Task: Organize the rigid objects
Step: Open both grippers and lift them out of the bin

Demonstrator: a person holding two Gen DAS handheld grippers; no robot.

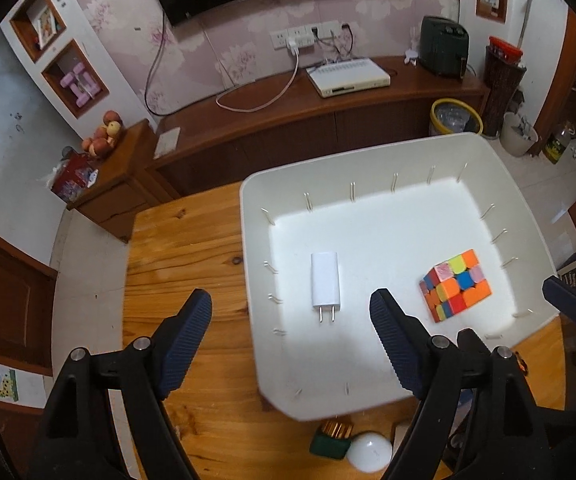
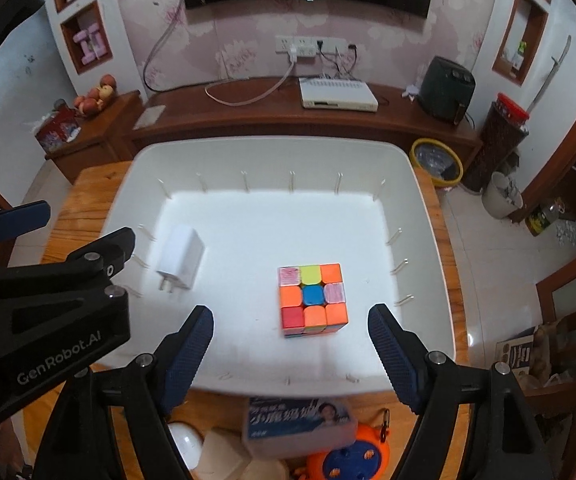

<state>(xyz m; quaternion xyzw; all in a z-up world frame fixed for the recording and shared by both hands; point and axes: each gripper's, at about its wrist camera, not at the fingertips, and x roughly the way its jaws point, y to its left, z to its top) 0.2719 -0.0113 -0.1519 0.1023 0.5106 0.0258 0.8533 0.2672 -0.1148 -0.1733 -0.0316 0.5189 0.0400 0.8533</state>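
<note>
A white plastic bin (image 1: pixel 368 160) (image 2: pixel 271 152) stands on the wooden table (image 1: pixel 183 248). Inside lie a white plug charger (image 1: pixel 325 285) (image 2: pixel 181 258) at the left and a colourful puzzle cube (image 1: pixel 455 290) (image 2: pixel 312 299) at the right. My left gripper (image 1: pixel 291 318) is open and empty above the bin's left wall, near the charger. My right gripper (image 2: pixel 291 334) is open and empty above the bin's near part, just short of the cube. The left gripper's body shows at the left of the right wrist view (image 2: pixel 47 304).
On the table in front of the bin lie a white bulb (image 1: pixel 369 452) (image 2: pixel 185 442), a green box with a gold item (image 1: pixel 330 440), a blue-and-white box (image 2: pixel 300 424) and an orange toy (image 2: pixel 348 456). A wooden TV cabinet (image 1: pixel 308 120) stands behind.
</note>
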